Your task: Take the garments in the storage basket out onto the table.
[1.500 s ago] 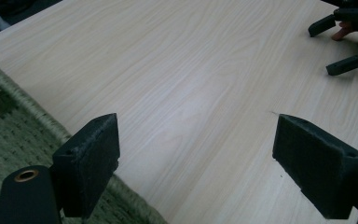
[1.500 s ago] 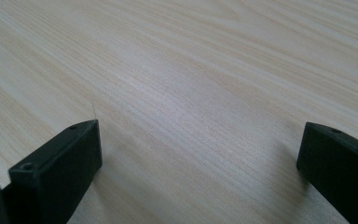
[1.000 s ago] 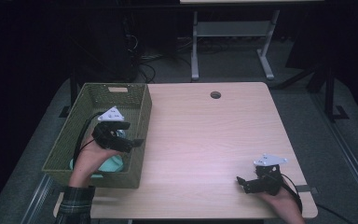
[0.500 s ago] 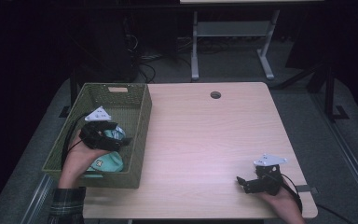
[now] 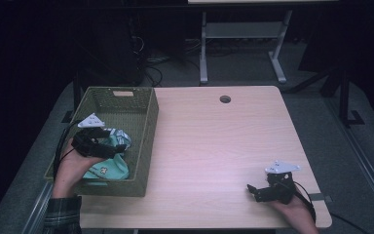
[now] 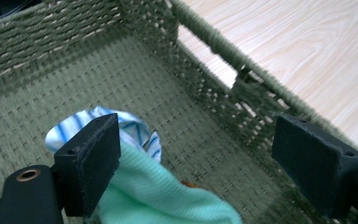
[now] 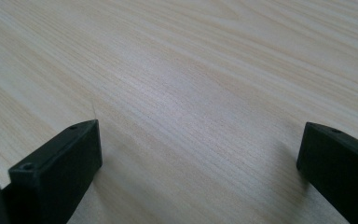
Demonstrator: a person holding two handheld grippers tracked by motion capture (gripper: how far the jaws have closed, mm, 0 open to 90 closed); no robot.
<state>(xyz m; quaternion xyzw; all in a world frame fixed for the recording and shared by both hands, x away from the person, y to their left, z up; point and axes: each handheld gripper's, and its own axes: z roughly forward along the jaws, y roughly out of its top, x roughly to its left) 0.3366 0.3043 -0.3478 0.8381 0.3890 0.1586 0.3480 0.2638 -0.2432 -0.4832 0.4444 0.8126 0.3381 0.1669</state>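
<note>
A green woven basket point(image 5: 146, 127) stands on the left part of the wooden table point(image 5: 214, 146). Inside it lie a mint-green cloth point(image 5: 104, 168) and a blue-and-white striped cloth point(image 5: 121, 135). My left gripper point(image 5: 114, 146) hangs open inside the basket just above these cloths, holding nothing. In the left gripper view the mint cloth point(image 6: 163, 196) and striped cloth point(image 6: 74, 128) lie under the left gripper point(image 6: 205, 158), with the basket wall point(image 6: 214, 88) ahead. My right gripper point(image 5: 253, 191) rests open near the table's front right; between the jaws of the right gripper point(image 7: 196, 158) is bare wood.
A round cable hole point(image 5: 225, 99) sits near the table's far edge. Beyond the table stand a white metal frame point(image 5: 243, 44) and cables on the dark floor. The basket's far half point(image 5: 121, 105) holds no cloth.
My left gripper has moved leftward and toward the near side, settling lower inside the basket over the cloths. The right gripper has stayed put.
</note>
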